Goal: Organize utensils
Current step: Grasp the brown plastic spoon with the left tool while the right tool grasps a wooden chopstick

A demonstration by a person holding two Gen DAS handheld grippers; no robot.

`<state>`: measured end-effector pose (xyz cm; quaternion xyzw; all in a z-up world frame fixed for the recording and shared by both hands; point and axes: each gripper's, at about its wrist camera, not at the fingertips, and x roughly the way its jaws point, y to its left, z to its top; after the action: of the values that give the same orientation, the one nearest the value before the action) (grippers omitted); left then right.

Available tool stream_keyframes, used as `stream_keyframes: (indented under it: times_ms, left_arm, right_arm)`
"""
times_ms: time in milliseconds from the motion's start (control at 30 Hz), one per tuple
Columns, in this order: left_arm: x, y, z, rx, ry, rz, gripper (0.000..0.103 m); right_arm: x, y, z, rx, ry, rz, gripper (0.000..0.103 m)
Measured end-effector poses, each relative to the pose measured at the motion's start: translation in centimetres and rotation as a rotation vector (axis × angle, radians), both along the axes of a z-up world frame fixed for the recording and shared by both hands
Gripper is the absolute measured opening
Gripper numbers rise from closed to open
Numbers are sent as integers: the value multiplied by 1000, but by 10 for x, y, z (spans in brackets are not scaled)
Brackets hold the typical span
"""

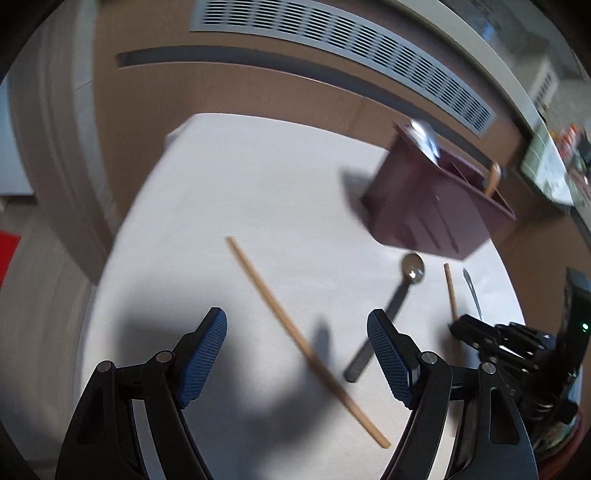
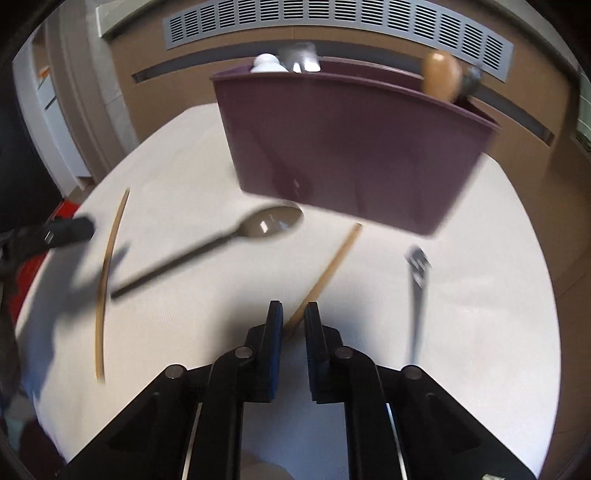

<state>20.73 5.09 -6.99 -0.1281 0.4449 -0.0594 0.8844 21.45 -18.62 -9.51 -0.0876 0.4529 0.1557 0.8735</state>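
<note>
A maroon utensil holder (image 1: 436, 206) (image 2: 351, 147) stands on the white table with several utensils in it. A wooden chopstick (image 1: 295, 332) lies between the fingers of my open left gripper (image 1: 295, 354). A metal spoon (image 1: 391, 306) (image 2: 229, 240) lies to its right. My right gripper (image 2: 293, 325) (image 1: 476, 332) is shut on a second chopstick (image 2: 328, 269) (image 1: 451, 291) at its near end. A fork (image 2: 417, 284) lies right of it. The first chopstick (image 2: 107, 269) shows at the left of the right wrist view.
The white table (image 1: 221, 192) (image 2: 480, 295) ends close behind the holder, against a brown wall with a grey vent (image 2: 332, 22). The left gripper's tip (image 2: 62, 232) shows at the left edge of the right wrist view.
</note>
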Motion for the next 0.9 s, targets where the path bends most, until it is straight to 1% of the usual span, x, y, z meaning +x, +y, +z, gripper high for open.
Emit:
stream_keyframes:
  times_ms: [33, 100, 167, 200, 267, 333, 367, 433, 500, 600, 700, 767, 833, 900]
  left_arm:
    - [1, -4, -1, -2, 7, -11, 77]
    - [4, -12, -1, -10, 11, -33, 69]
    - [9, -25, 2, 2, -9, -75, 64]
    - [12, -32, 4, 11, -22, -100, 61]
    - [20, -51, 8, 36, -44, -166, 58]
    - [31, -75, 7, 66, -47, -260, 58]
    - [35, -84, 6, 81, -43, -292, 58]
    - [46, -104, -1, 148, -14, -360, 58]
    - [52, -111, -7, 196, 23, -374, 57]
    - [52, -110, -14, 231, 66, -365, 57]
    - [40, -104, -15, 206, 94, -360, 57]
    - [29, -103, -14, 180, 107, -361, 57]
    - [20, -103, -15, 147, 125, -368, 57]
    - [10, -105, -15, 130, 132, -381, 57]
  right_arm:
    - [-6, -8, 0, -8, -2, -4, 9]
    - [-18, -23, -1, -32, -16, -21, 9]
    - [-24, -40, -2, -46, -22, -40, 8]
    - [-27, -47, -2, -36, -21, -44, 8]
    - [-29, -56, -3, -6, -17, -51, 8]
    - [-25, -57, -3, 41, -4, -59, 8]
    - [-22, -59, -3, 63, 3, -64, 8]
    - [-20, -65, -3, 101, 13, -71, 8]
    - [-23, -68, -5, 111, 12, -70, 9]
    - [-25, -67, -6, 109, 5, -68, 10]
    - [-25, -66, -6, 117, 5, -74, 15]
    - [-23, -66, -6, 133, 11, -76, 24]
    - [-19, -64, -5, 145, 18, -87, 27]
    - [-16, -62, -5, 135, 13, -85, 27]
